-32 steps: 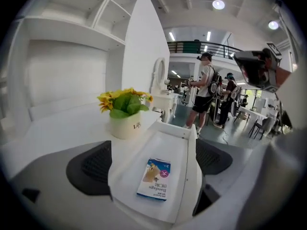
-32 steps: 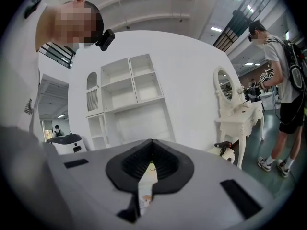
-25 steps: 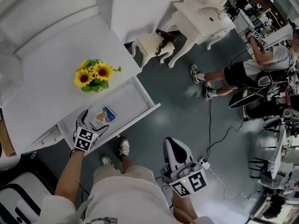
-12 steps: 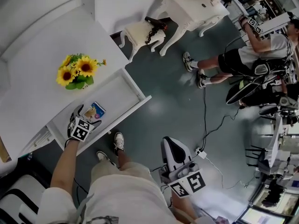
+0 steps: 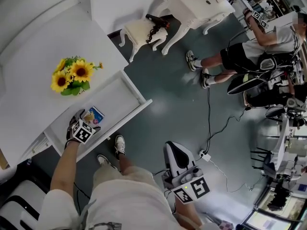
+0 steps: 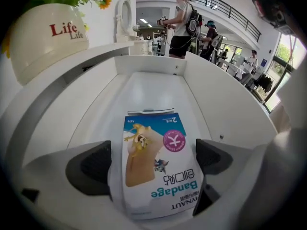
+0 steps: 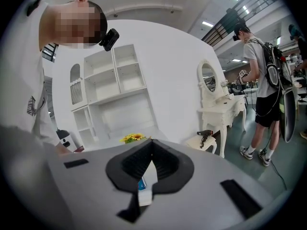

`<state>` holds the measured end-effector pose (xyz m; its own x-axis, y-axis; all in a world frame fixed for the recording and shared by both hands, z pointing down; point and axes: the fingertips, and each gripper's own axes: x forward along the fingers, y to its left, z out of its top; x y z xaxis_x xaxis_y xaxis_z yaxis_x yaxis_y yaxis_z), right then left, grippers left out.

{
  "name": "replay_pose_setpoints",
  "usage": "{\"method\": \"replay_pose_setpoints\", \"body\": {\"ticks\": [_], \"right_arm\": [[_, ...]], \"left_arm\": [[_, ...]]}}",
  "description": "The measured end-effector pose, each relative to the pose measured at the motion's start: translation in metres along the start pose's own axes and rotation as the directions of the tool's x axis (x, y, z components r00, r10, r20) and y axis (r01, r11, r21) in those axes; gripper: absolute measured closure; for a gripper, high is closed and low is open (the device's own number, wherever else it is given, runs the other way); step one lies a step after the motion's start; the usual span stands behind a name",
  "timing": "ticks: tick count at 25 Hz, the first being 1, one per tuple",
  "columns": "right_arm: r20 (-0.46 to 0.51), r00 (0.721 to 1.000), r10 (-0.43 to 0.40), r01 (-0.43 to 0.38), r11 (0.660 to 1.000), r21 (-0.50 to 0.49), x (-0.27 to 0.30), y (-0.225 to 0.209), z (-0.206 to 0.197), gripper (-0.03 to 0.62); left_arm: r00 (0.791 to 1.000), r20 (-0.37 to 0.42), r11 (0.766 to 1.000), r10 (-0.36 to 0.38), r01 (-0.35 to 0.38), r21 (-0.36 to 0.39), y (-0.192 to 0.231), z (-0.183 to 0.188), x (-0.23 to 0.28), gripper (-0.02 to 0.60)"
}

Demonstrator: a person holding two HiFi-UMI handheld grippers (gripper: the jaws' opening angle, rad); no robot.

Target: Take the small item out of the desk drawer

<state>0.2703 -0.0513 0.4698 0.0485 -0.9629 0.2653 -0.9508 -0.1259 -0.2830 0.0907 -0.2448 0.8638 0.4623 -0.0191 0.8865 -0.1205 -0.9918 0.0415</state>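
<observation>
The white desk drawer (image 5: 130,89) stands pulled out. A small blue-and-white bandage packet (image 5: 95,115) lies flat on its floor near the front. My left gripper (image 5: 87,119) reaches into the drawer, open, with one jaw on each side of the packet. In the left gripper view the packet (image 6: 156,166) fills the gap between the jaws of that gripper (image 6: 153,163), and its edges run close to both dark pads (image 6: 93,164). My right gripper (image 5: 171,148) hangs over the floor beside my leg, well away from the drawer. It is shut and holds nothing, as the right gripper (image 7: 152,150) view confirms.
A pot of sunflowers (image 5: 69,75) stands on the white desk (image 5: 38,42) just behind the drawer. A stool with a hair dryer (image 5: 141,32) and a white dressing table (image 5: 201,4) stand farther off. Another person (image 5: 249,51) stands at the right; a cable (image 5: 208,119) crosses the floor.
My left gripper has moved forward in the drawer until its jaws stand on both sides of the packet. The right gripper has stayed where it was.
</observation>
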Motion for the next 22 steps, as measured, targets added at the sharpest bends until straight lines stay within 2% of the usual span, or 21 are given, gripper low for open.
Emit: {"method": "replay_pose_setpoints", "body": {"ticks": [9,20,22], "right_arm": [[-0.022,0.998,0.054,-0.053,0.998,0.023,0.033,0.004,-0.008,0.583],[-0.030,0.997,0.077,-0.076,0.997,0.028,0.043,0.007,-0.010,0.583],[-0.024,0.997,0.080,-0.079,0.996,0.027,0.042,0.008,-0.009,0.583]], "left_arm": [[0.999,-0.033,1.000,-0.013,0.013,-0.010,0.003,0.000,0.008,0.044],[1.000,0.019,1.000,0.010,-0.009,-0.019,0.006,0.002,0.006,0.049],[1.000,0.018,1.000,0.018,-0.018,-0.023,0.005,0.002,0.005,0.072]]}}
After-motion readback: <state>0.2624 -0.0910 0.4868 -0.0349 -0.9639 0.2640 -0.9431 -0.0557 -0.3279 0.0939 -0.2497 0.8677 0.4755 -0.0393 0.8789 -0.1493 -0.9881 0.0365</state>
